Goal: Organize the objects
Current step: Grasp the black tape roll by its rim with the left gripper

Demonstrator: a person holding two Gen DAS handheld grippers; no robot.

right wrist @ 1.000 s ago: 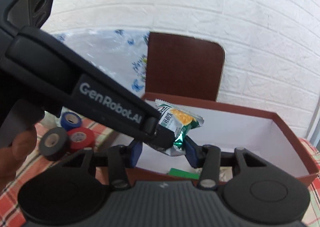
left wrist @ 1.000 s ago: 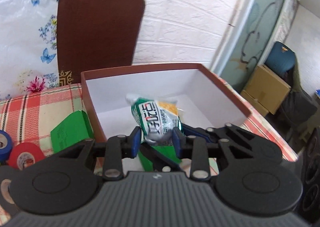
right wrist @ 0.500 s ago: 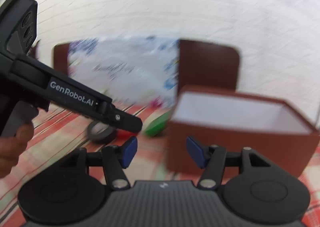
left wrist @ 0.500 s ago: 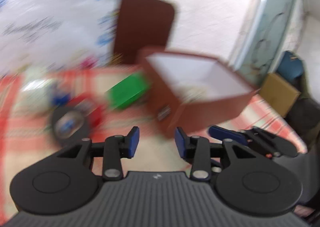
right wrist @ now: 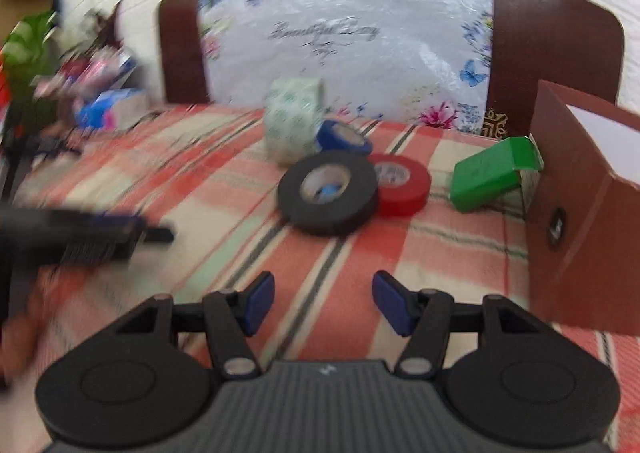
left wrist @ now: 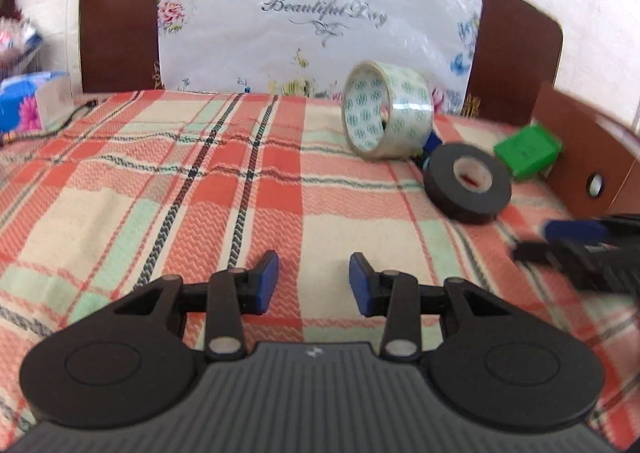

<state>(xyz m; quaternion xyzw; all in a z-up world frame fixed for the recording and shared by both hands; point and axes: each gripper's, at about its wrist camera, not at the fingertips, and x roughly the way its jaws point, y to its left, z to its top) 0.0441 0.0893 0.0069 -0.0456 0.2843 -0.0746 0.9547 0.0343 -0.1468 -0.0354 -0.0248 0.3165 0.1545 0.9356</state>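
On the plaid tablecloth (left wrist: 180,189) lie a black tape roll (left wrist: 467,182) (right wrist: 329,192), a clear tape roll (left wrist: 387,116) (right wrist: 295,120) standing on edge, a red roll (right wrist: 400,179), a blue roll (right wrist: 343,137) and a green box (left wrist: 528,151) (right wrist: 494,173). The brown box (right wrist: 580,209) (left wrist: 576,157) stands at the right. My left gripper (left wrist: 313,283) is open and empty, low over the cloth. My right gripper (right wrist: 323,303) is open and empty, short of the black roll. Each gripper shows blurred in the other's view.
A floral plastic sheet (left wrist: 320,13) leans on a dark brown board (left wrist: 116,21) against the white brick wall. A blue tissue pack (left wrist: 28,101) (right wrist: 108,109) and a cable lie at the far left. A green plant (right wrist: 24,49) stands beyond the left edge.
The left gripper let go of the snack packet over the brown box. Both grippers pulled back and swung left, now facing the tape rolls.
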